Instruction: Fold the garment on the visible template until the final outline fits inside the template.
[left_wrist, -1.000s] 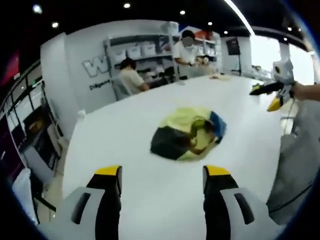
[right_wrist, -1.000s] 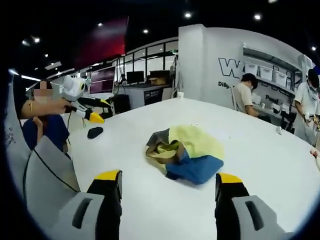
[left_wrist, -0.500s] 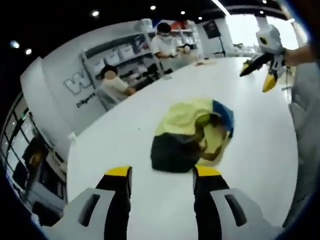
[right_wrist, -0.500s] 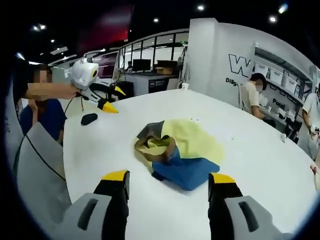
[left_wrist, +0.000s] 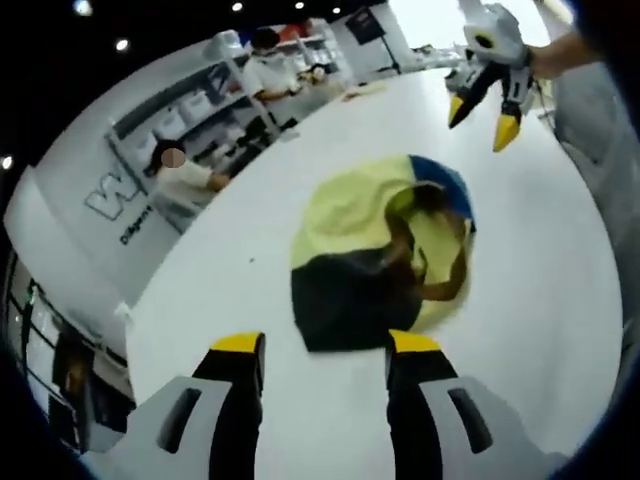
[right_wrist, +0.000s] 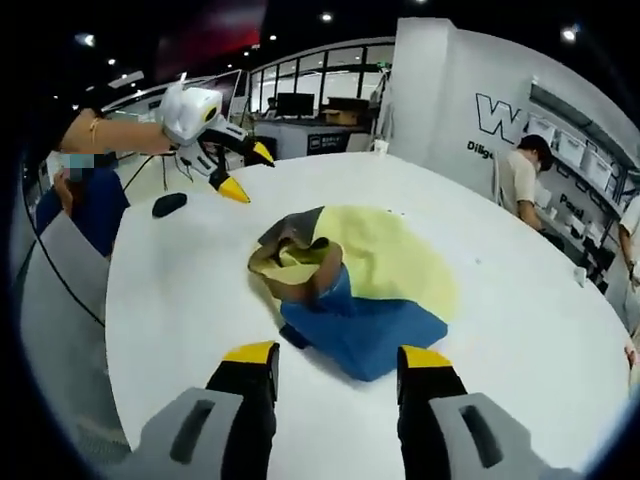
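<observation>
Approach step: both open, empty tongs (left_wrist: 323, 345) (right_wrist: 338, 355) near the crumpled garment (left_wrist: 375, 250) on the tabletop (left_wrist: 230, 300). Next, grip the 6 o'clock edge; template apparently not discernible.

The garment (left_wrist: 375, 250) lies crumpled on the bench, yellow at 11 o'clock, blue at 1, dark at 6.

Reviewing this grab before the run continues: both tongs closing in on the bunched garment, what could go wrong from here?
1. The garment lies crumpled, its yellow, blue and dark layers overlapping; a pinch by the open right tongs at the blue edge may catch several layers, so it would not spread.
2. The left tongs sit at the dark edge on the opposite side; pulling both ways could drag the heap across the smooth white table.
3. I see no template outline, so the fit can't be checked.
</observation>
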